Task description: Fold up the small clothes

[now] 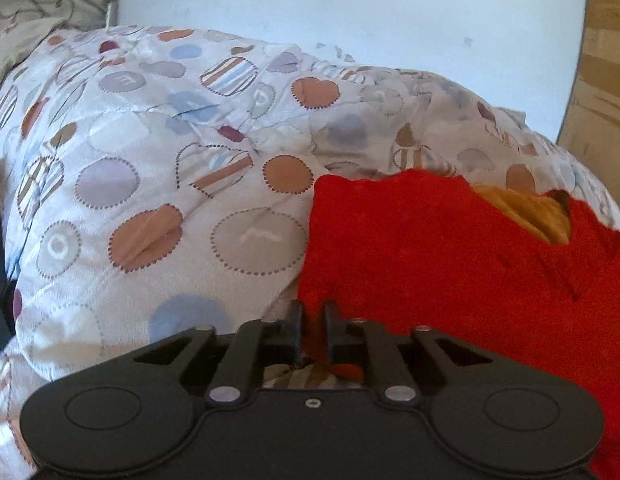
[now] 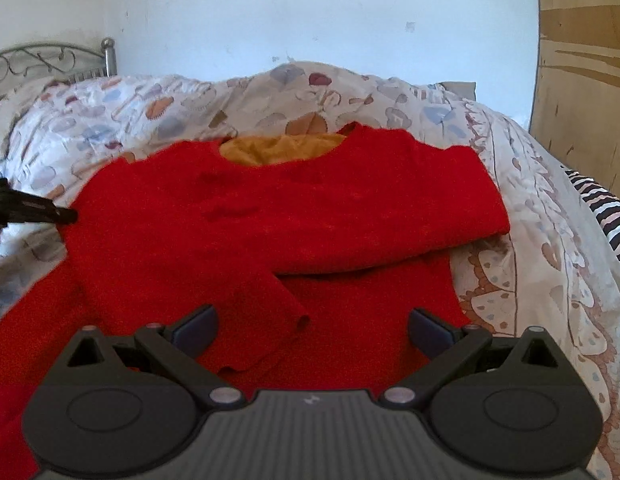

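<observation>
A small red sweater (image 2: 269, 232) with a mustard-yellow inner neck (image 2: 277, 148) lies flat on the bed. Its right sleeve is folded across the chest, cuff (image 2: 265, 328) near my right gripper. My right gripper (image 2: 312, 330) is wide open and empty, just above the sweater's lower part. My left gripper (image 1: 313, 330) is shut on the sweater's left edge (image 1: 430, 264), pinching red fabric between its fingers. It also shows in the right wrist view (image 2: 67, 216) at the sweater's left shoulder.
A patterned quilt (image 1: 149, 168) with circles and hearts covers the bed. A metal headboard (image 2: 49, 60) stands at the back left. A white wall is behind. A wooden panel (image 2: 586, 80) is at the right, with striped cloth (image 2: 606, 208) below it.
</observation>
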The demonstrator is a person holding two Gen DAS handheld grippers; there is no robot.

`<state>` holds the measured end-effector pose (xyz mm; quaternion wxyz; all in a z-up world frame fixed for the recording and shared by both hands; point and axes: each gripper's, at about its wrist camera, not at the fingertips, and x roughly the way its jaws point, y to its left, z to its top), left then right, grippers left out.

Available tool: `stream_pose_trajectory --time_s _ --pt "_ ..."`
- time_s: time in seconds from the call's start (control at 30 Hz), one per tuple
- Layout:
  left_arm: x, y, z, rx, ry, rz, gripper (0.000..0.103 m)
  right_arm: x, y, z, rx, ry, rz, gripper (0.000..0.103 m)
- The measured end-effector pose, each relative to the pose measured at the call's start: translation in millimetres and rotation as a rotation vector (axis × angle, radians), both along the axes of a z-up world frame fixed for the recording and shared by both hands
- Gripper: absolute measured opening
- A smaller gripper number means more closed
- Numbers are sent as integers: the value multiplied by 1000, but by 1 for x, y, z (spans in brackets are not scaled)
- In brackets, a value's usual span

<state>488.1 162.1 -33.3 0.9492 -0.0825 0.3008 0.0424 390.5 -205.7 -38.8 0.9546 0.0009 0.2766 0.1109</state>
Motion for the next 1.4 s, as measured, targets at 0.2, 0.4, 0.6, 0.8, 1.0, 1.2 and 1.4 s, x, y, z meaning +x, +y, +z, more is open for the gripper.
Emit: stream_pose_trajectory --time_s 0.2,0.4,0.6,0.8,1.0,1.2,1.4 --pt "-58 7 18 -39 -81 -16 74 -55 -39 23 133 -88 63 103" --pt "-142 -9 22 20 -143 -124 100 -121 -68 17 109 -96 32 103" --pt "-207 -23 7 -17 -84 -227 102 -182 -81 0 87 -83 -15 103" --pt "-231 -19 -15 -112 56 -257 68 -213 -88 -12 117 -61 -97 72" --pt "-240 -21 -24 -129 134 -288 51 -226 -85 -13 128 -32 -28 54" --pt "-245 -35 -10 -103 169 -210 10 -228 -91 3 160 -26 -9 7" --pt "-281 -47 42 -142 49 -206 8 -243 -114 42 237 -65 15 6"
